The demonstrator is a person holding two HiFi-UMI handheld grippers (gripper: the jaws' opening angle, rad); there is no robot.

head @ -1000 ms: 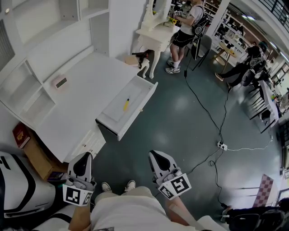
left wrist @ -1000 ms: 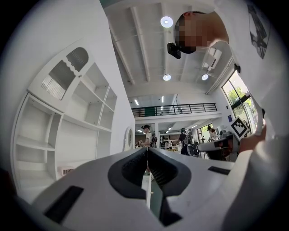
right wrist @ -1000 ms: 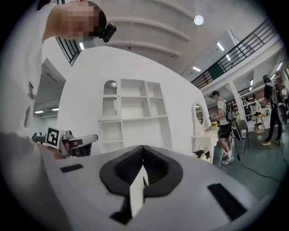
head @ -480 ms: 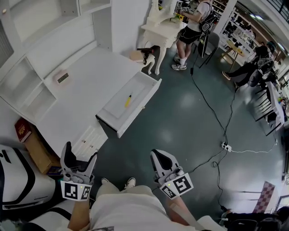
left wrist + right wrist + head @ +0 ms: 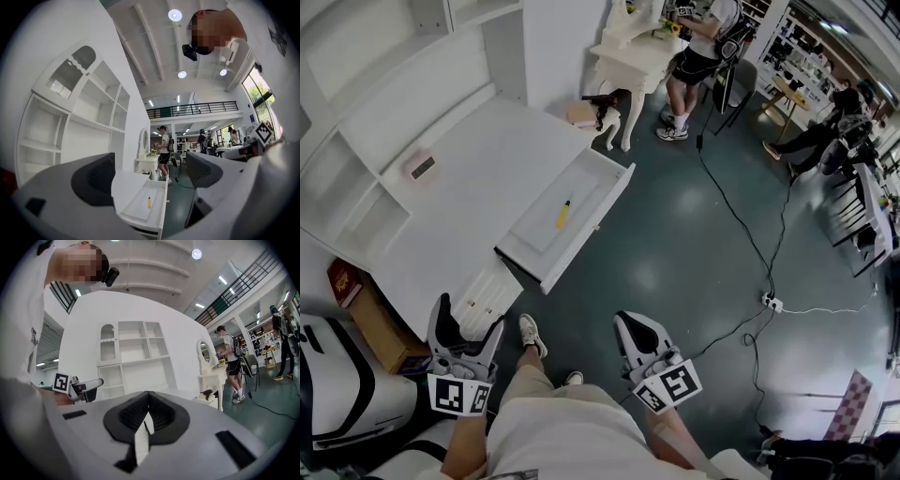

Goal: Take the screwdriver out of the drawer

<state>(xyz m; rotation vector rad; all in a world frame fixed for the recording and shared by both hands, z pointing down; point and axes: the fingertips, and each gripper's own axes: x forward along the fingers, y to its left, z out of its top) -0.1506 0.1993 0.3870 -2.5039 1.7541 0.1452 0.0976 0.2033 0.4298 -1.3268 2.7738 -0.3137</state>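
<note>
Two grippers: held side by side at the near edge of the head view, well short of the desk.
Left gripper (image 5: 469, 323): jaws opening and already wide apart; nothing is between them, and only the distant drawer shows through the gap.
Right gripper (image 5: 628, 328): jaws closed, pads meeting, nothing held.
Shoe (image 5: 530, 334): the person's own, on the dark floor between the two grippers, near the desk's lower corner.
Drawer (image 5: 587, 231): white, pulled out of the desk and standing open over the floor, ahead of the left gripper.
Screwdriver (image 5: 563, 214): yellow handle, lying flat on the drawer's bottom near its middle, along the drawer's length; well apart from both grippers.
Desk (image 5: 478, 192): white top, with white shelves behind it.
Small box (image 5: 422, 167): on the desk top, near the shelves.
Power strip (image 5: 761, 302): on the floor to the right, on a dark cable running into the distance.
Dressing table (image 5: 633, 58): white, beyond the desk.
Standing person (image 5: 698, 47): at the dressing table, farthest off.
</note>
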